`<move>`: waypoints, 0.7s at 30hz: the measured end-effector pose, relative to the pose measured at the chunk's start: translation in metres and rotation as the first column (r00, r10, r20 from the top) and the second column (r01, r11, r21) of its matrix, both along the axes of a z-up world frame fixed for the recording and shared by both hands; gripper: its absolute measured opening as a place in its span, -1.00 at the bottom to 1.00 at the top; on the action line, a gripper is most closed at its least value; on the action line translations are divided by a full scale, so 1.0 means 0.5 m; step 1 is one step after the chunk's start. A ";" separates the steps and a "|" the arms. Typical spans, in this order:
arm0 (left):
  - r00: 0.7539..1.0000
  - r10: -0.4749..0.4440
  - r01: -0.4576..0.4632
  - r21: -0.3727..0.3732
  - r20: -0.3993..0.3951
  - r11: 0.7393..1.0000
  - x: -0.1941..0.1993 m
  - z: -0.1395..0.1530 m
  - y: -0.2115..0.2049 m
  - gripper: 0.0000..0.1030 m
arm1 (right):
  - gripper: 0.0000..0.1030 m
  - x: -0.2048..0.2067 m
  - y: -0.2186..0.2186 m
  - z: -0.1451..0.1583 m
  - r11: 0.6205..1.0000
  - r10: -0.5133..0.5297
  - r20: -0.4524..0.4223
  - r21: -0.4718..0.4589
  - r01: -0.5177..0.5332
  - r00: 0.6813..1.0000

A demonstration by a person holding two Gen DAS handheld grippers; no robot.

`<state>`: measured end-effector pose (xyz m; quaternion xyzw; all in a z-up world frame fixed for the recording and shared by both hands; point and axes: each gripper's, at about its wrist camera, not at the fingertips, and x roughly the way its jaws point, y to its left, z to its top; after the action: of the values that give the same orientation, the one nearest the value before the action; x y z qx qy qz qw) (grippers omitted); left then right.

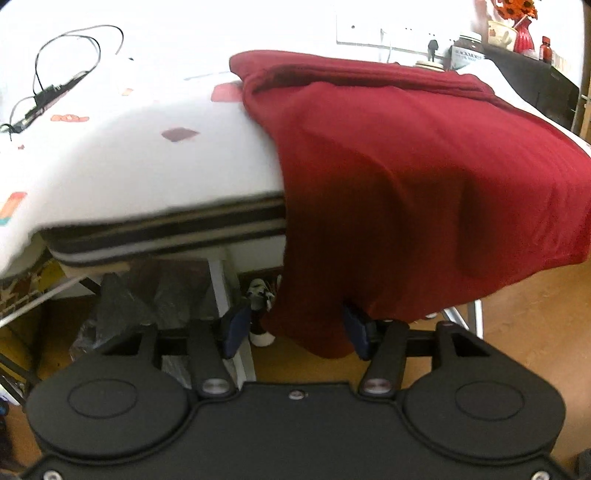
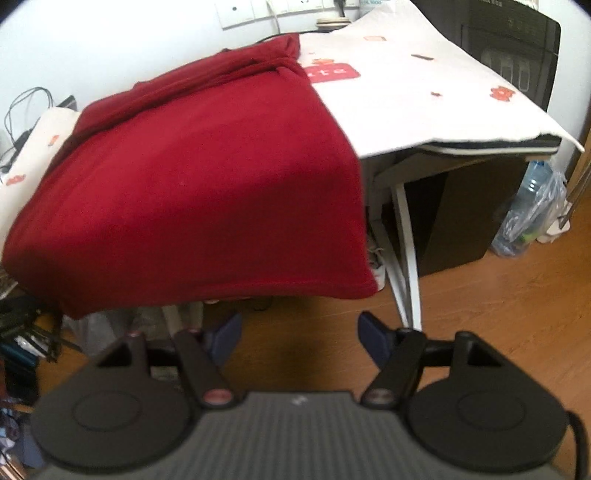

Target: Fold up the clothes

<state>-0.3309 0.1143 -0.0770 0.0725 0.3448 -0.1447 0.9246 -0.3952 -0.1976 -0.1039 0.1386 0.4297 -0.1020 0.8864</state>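
A dark red garment [image 1: 424, 158] lies across a table covered by a white printed cloth [image 1: 122, 162], its lower part hanging over the table's front edge toward the wooden floor [image 2: 498, 325]. The garment's far portion is bunched in folds near the table's back edge, below a wall socket panel [image 1: 369, 33].

The left gripper [image 1: 295, 330] sits below the front edge with its 2 blue-padded fingers [image 1: 236, 325] spread wide, the lowest corner of the hanging garment drooping between them; whether either pad touches the fabric cannot be told.

The right gripper [image 2: 299, 336] hovers just under the garment's hem, jaws wide and holding nothing, only floor visible between its fingers [image 2: 373, 336].

A black cable [image 1: 55, 74] lies on the cloth near the table's far left corner. Jars and a red vase [image 1: 524, 35] stand past the far right corner. A plastic bag [image 2: 532, 214] rests on the floor beside the table.
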 end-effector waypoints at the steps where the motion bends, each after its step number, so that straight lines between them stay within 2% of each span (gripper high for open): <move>1: 1.000 0.000 0.000 -0.002 0.006 1.000 0.001 0.001 0.000 0.25 | 0.34 -0.002 -0.006 0.001 1.000 -0.003 0.001 0.004 0.003 1.000; 4: 1.000 0.002 -0.002 -0.009 0.024 1.000 0.003 0.005 -0.002 0.36 | 0.34 -0.004 -0.015 0.001 1.000 -0.005 0.005 0.009 0.005 1.000; 6: 0.999 0.003 -0.002 -0.013 0.036 1.000 0.005 0.008 -0.003 0.36 | 0.34 -0.004 -0.018 -0.001 1.000 -0.003 0.009 0.009 0.003 1.000; 9: 0.999 -0.035 0.036 -0.013 0.028 0.999 0.014 0.006 -0.016 0.09 | 0.34 -0.005 -0.023 -0.004 1.000 0.000 0.013 0.009 -0.001 1.000; 11: 0.998 -0.060 0.060 -0.026 0.003 0.998 0.022 0.005 -0.020 -0.27 | 0.34 -0.005 -0.027 -0.005 1.000 0.003 0.016 0.008 -0.003 1.000; 12: 0.998 -0.064 0.063 -0.039 -0.015 0.997 0.024 0.006 -0.021 -0.35 | 0.34 -0.004 -0.028 -0.006 1.000 0.004 0.019 0.006 -0.004 1.000; 14: 0.997 -0.057 0.055 -0.053 -0.046 0.997 0.026 0.007 -0.019 -0.72 | 0.34 -0.004 -0.030 -0.005 1.000 0.006 0.022 -0.006 -0.006 1.000; 19: 0.992 -0.006 -0.003 -0.065 -0.128 0.998 0.012 0.013 -0.018 -0.87 | 0.43 -0.006 -0.047 -0.005 0.999 -0.016 0.042 -0.033 0.017 0.999; 21: 0.992 0.000 -0.006 -0.045 -0.126 0.999 0.000 0.021 -0.024 -0.88 | 0.43 -0.008 -0.056 -0.008 0.999 -0.028 0.054 -0.035 0.030 0.998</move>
<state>-0.3311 0.1021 -0.0664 0.0417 0.3991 -0.1554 0.9027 -0.3990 -0.2254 -0.1077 0.1318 0.4019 -0.1188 0.8983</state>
